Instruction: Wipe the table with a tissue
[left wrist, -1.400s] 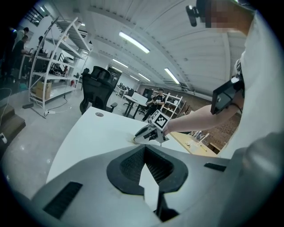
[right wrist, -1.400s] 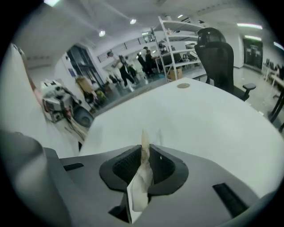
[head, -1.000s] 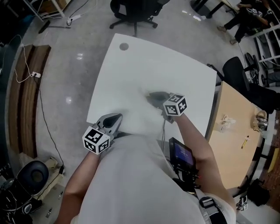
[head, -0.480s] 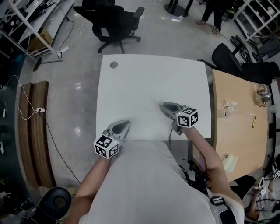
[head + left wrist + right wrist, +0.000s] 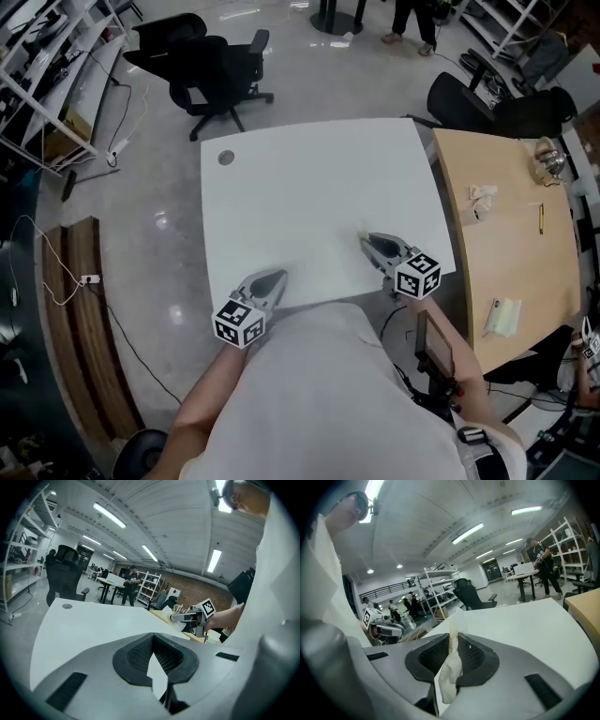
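The white table (image 5: 309, 187) fills the middle of the head view. My right gripper (image 5: 367, 238) hovers over its near right part, shut on a crumpled white tissue (image 5: 451, 670) that stands up between the pads in the right gripper view (image 5: 453, 634). From above, the tissue does not stand out against the white top. My left gripper (image 5: 278, 275) sits at the near edge, left of the person's body. Its jaws (image 5: 153, 637) stand a narrow gap apart with only the tabletop showing between them. Each gripper view shows the other gripper: the right gripper (image 5: 187, 617) and the left gripper (image 5: 386, 630).
A round grommet (image 5: 226, 158) marks the table's far left corner. A wooden table (image 5: 506, 216) with small items adjoins on the right. Black office chairs (image 5: 211, 61) stand beyond the far edge, and one (image 5: 487, 103) at the far right. A person (image 5: 412, 19) stands far off.
My right gripper has moved with the tissue from the table's middle toward its near right corner. The left gripper stays at the near edge. The head view has swung.
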### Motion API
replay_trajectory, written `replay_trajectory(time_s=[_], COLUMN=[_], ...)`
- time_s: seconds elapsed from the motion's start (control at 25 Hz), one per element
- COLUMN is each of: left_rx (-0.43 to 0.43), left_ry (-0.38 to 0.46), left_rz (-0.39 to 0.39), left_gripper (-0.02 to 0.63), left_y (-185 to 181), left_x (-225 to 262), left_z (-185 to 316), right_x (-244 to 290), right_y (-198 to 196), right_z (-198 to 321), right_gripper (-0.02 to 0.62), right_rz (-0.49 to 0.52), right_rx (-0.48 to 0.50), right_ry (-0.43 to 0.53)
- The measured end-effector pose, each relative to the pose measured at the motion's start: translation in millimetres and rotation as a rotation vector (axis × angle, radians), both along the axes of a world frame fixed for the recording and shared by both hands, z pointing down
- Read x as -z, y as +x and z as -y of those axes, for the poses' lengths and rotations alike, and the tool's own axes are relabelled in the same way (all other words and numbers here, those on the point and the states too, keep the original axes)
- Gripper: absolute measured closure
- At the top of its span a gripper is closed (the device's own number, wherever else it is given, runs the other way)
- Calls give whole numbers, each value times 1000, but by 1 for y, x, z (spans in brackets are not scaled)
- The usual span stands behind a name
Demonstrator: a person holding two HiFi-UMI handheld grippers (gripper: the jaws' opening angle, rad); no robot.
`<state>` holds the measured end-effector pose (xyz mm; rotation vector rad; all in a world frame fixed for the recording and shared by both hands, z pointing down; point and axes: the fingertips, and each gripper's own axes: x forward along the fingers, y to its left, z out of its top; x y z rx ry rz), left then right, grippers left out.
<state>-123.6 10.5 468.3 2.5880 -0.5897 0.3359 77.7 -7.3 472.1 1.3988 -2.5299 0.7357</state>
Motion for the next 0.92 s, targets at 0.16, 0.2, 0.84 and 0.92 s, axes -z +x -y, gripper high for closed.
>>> replay_trajectory(time_s=[0.16, 0.2, 0.84, 0.92], left_rx=[-18, -18, -5, 11], left_ry=[15, 17, 39, 37], left_rz=[-14, -17, -48, -51], left_gripper=[601, 600, 601, 601], left_y=[1, 0, -13, -17], left_x=[4, 5, 11, 11], left_z=[1, 1, 3, 3], right_x=[6, 6, 20, 21], right_y=[2, 0, -21, -24], right_z=[-17, -20, -5, -3], right_gripper=[531, 531, 531, 531], right_rz=[-9, -8, -47, -50], right_rx=[-62, -69, -56, -46], right_ry=[20, 21, 62, 67])
